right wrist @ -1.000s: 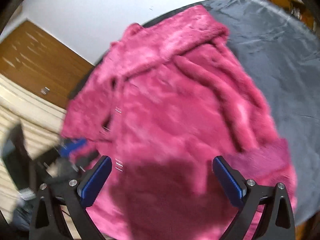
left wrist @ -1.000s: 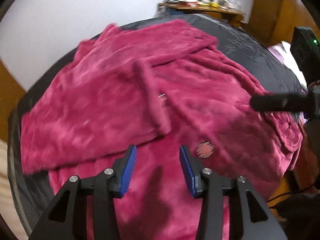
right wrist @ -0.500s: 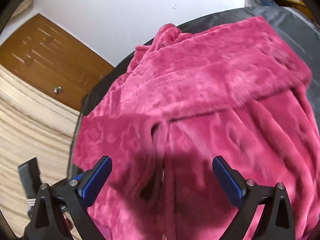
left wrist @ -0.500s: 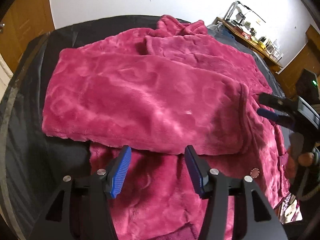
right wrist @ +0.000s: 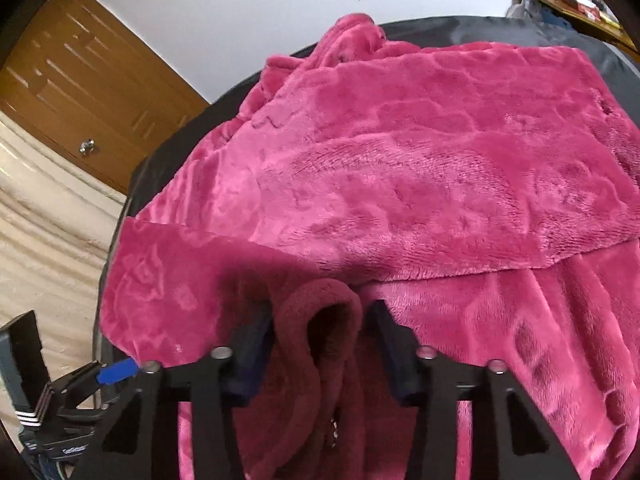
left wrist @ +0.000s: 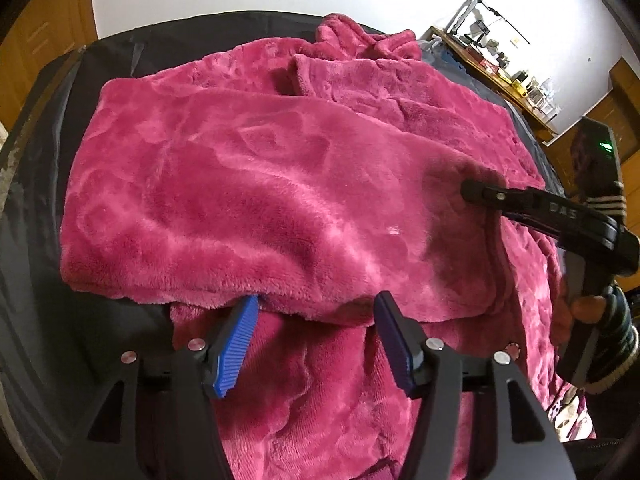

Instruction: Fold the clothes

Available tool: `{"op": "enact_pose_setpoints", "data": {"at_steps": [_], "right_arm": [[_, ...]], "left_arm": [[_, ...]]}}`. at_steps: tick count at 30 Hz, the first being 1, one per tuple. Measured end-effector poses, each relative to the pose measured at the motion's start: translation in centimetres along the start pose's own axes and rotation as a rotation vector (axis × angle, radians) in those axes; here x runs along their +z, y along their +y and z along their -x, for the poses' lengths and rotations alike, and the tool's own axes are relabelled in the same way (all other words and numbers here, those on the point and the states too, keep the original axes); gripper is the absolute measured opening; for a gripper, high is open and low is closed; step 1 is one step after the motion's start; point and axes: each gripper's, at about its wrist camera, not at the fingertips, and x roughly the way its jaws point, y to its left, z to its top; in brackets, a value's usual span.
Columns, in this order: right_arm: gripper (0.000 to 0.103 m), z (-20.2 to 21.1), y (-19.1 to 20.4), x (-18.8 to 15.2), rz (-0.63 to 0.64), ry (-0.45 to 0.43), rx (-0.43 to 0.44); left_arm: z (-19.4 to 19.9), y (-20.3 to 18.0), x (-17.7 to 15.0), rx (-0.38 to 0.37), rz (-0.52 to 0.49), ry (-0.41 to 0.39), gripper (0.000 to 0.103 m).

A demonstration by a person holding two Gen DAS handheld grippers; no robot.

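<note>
A magenta fleece robe (left wrist: 280,184) lies spread on a black cover (left wrist: 44,208), with one flap folded across it. My left gripper (left wrist: 316,320) hovers at that flap's near edge. Its jaws are opening, the blue pads (left wrist: 240,336) stand apart, and the fabric lies below them unpinched. In the right wrist view my right gripper (right wrist: 320,340) is closing on an arched fold of the robe's hem (right wrist: 320,320), which fills the gap between the fingers. From the left wrist view, the right gripper (left wrist: 474,194) sits at the flap's right corner.
A hand in a striped sleeve (left wrist: 592,312) holds the right gripper's handle. A wooden door with a knob (right wrist: 86,146) and cream bedding (right wrist: 40,248) lie left of the cover. A cluttered shelf (left wrist: 500,68) stands at the far right.
The right jaws went from wide apart to narrow around a raised fold of hem. The left jaws widened a little. Both grippers moved in over the folded flap and rolled.
</note>
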Motion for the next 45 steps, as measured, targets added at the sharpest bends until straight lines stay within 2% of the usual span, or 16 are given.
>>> {"op": "enact_pose_setpoints", "data": {"at_steps": [2,6,12,15,18,19,20,25,31,34,37,40,45], "right_arm": [[0.031,0.9,0.6,0.0,0.019,-0.023,0.007],[0.03,1.5,1.8,0.2,0.064,-0.034,0.023],[0.03,-0.6,2.6,0.3,0.08,0.027,0.101],[0.031,-1.9,2.3,0.1,0.071,0.061,0.062],[0.031,-1.8,2.0,0.0,0.064,0.055,0.058],[0.027,-1.5,2.2,0.0,0.07,0.049,0.056],[0.016,-1.2,2.4,0.0,0.075,0.043,0.054],[0.013,2.5,5.6,1.7,0.158,-0.059,0.078],[0.013,8.2,10.3,6.4,0.311,-0.232,0.062],[0.013,10.3,11.2,9.1,0.334,-0.3,0.036],[0.013,11.8,10.8,11.6,0.325,-0.36,-0.014],[0.013,12.3,9.4,13.1,0.292,-0.385,-0.071],[0.013,10.9,4.6,13.8,0.185,-0.343,-0.148]], "left_arm": [[-0.1,0.2,0.2,-0.004,0.01,0.001,0.065],[-0.1,0.5,0.4,-0.012,0.026,0.001,0.065],[-0.1,0.7,0.3,-0.013,0.031,0.006,0.065],[-0.1,0.9,0.3,-0.011,0.036,0.008,0.065],[-0.2,1.3,0.3,-0.011,0.049,0.008,0.065],[-0.1,1.4,0.3,-0.013,0.056,0.007,0.065],[-0.1,1.5,0.4,-0.016,0.062,0.005,0.065],[0.5,1.8,1.0,-0.039,0.083,-0.016,0.065],[2.7,2.7,3.2,-0.054,0.124,-0.103,0.065],[3.2,3.4,4.3,-0.044,0.137,-0.14,0.067],[2.7,4.3,5.2,-0.02,0.157,-0.152,0.068],[1.7,5.2,5.7,-0.004,0.174,-0.144,0.068],[0.4,5.5,5.9,0.024,0.156,-0.136,0.068]]}}
